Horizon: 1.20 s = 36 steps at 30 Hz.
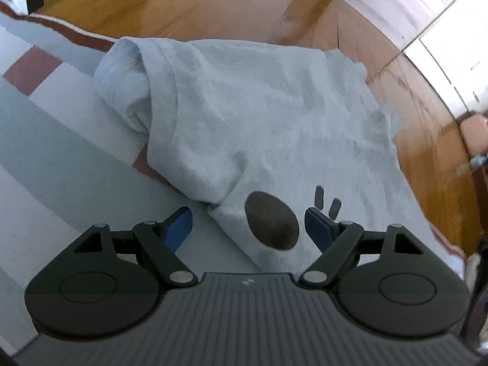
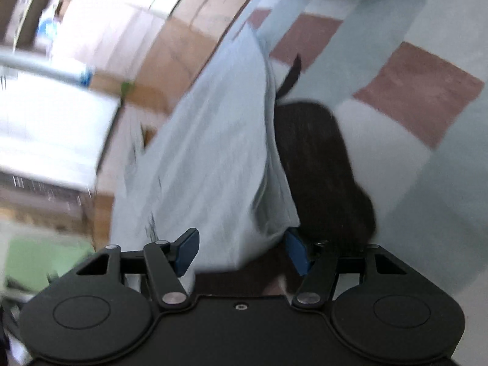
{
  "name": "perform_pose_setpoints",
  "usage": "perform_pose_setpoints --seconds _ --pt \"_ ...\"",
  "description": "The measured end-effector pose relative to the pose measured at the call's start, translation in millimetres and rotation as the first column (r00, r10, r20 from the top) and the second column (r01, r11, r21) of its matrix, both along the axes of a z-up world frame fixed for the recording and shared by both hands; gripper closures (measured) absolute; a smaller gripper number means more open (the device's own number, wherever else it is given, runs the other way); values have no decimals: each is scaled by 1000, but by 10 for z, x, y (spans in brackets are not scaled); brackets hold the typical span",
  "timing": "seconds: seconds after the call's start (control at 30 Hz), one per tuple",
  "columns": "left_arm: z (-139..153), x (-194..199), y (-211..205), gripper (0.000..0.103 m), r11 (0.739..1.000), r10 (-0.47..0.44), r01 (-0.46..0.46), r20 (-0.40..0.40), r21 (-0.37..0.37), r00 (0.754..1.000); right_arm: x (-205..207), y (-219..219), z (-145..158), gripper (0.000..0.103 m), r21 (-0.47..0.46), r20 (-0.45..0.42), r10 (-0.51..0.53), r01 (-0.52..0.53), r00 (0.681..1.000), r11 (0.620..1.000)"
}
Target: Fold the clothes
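1. The left tool (image 1: 248, 224) hung just above a white T-shirt (image 1: 253, 116), its blue pads spread wide apart and gripping nothing.
2. A dark oval print (image 1: 271, 221) on the shirt sat between those pads, with two small dark marks just beyond the right pad.
3. The shirt lay ahead of the left tool on a checked bed cover (image 1: 45, 140) of pale grey, white and dull red squares. One rolled sleeve (image 1: 122, 91) bunched up ahead and to the left.
4. Beyond the shirt, a wooden floor (image 1: 183, 3) showed.
5. The right tool (image 2: 241, 251) had its pads apart as well. A fold of the white shirt hung between them, brushing the right pad, but no squeeze was visible, so I judged it unheld.
6. A dark garment (image 2: 317, 158) lay just ahead and right of the right tool, partly under the shirt.
7. The right view was smeared with motion blur.
8. Risk: if the right tool closed on the loose fold while swinging, it might also catch the dark garment and drag both.
9. Risk: the bunched sleeve could fold in crooked unless flattened.
10. No container was in sight.
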<state>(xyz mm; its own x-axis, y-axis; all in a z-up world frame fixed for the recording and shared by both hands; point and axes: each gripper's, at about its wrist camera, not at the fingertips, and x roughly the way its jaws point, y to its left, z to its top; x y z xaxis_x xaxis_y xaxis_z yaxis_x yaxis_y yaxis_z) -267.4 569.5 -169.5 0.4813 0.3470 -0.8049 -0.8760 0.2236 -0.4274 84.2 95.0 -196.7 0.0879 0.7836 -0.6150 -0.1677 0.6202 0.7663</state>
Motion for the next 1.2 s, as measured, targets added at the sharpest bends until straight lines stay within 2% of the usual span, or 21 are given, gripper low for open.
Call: perform_pose_setpoints --seconds 0.03,0.07,0.13,0.2,0.23,0.27,0.3,0.33,0.4,0.47,0.53,0.57,0.7,0.8,0.9,0.93,0.97,1.0,1.07,1.2 --pt "1 -34 16 23 1000 12 -12 13 -8 1000 36 73 23 87 -33 18 -14 15 1000 999" --pt "-2 -68 26 24 1000 21 -21 23 -15 1000 64 134 90 91 -60 57 -5 9 998 998" --pt "15 -154 9 24 999 35 -35 11 -18 999 31 103 299 92 -55 155 26 -18 988 998" --pt "90 -276 53 24 997 78 -75 -117 29 990 -21 -8 520 94 -77 249 66 -49 966 996" --pt "134 -341 81 24 993 107 -97 -194 60 975 -17 -32 522 94 -109 275 78 -50 958 993" --pt "167 -432 121 25 990 138 -124 -221 73 965 -2 -46 490 94 -147 293 88 -47 952 988" --pt "188 -550 172 25 985 169 -159 -203 68 964 12 -61 458 94 -184 311 99 -42 945 982" --pt "192 -675 221 25 980 198 -194 -150 41 969 20 -74 383 94 -201 297 93 -33 950 979" --pt "123 -817 267 25 970 235 -235 -4 -53 972 28 -139 259 95 -213 263 74 -17 962 977" --pt "35 -869 292 24 960 261 -246 112 -135 959 28 -125 281 95 -219 275 84 -23 958 975" --pt "-44 -775 306 24 962 242 -220 133 -164 961 46 -105 303 94 -224 285 90 -25 954 974" --pt "-52 -710 308 20 966 231 -211 127 -151 965 63 -93 290 94 -225 281 85 -20 956 974" --pt "-18 -495 314 16 984 177 -173 72 -51 982 67 -83 216 94 -234 274 74 -8 959 972" --pt "-45 -393 318 15 985 171 -173 90 16 981 17 -124 226 94 -243 293 97 -24 951 970" --pt "-95 -318 381 31 977 157 -169 94 133 983 -9 -79 257 94 -272 327 135 -44 935 961" --pt "-110 -299 412 50 972 147 -159 79 173 986 -12 -49 273 94 -286 342 154 -53 927 957" --pt "-125 -280 444 83 966 138 -149 64 212 988 -3 -15 300 94 -294 354 169 -62 920 954" --pt "-139 -277 494 97 967 128 -138 61 212 990 11 20 329 94 -300 364 182 -70 914 951" --pt "-70 -373 560 97 971 142 -161 115 178 983 66 34 465 94 -276 382 200 -96 902 956" --pt "355 -533 458 98 963 141 -164 120 213 983 172 -164 997 96 -158 404 205 -153 891 976"
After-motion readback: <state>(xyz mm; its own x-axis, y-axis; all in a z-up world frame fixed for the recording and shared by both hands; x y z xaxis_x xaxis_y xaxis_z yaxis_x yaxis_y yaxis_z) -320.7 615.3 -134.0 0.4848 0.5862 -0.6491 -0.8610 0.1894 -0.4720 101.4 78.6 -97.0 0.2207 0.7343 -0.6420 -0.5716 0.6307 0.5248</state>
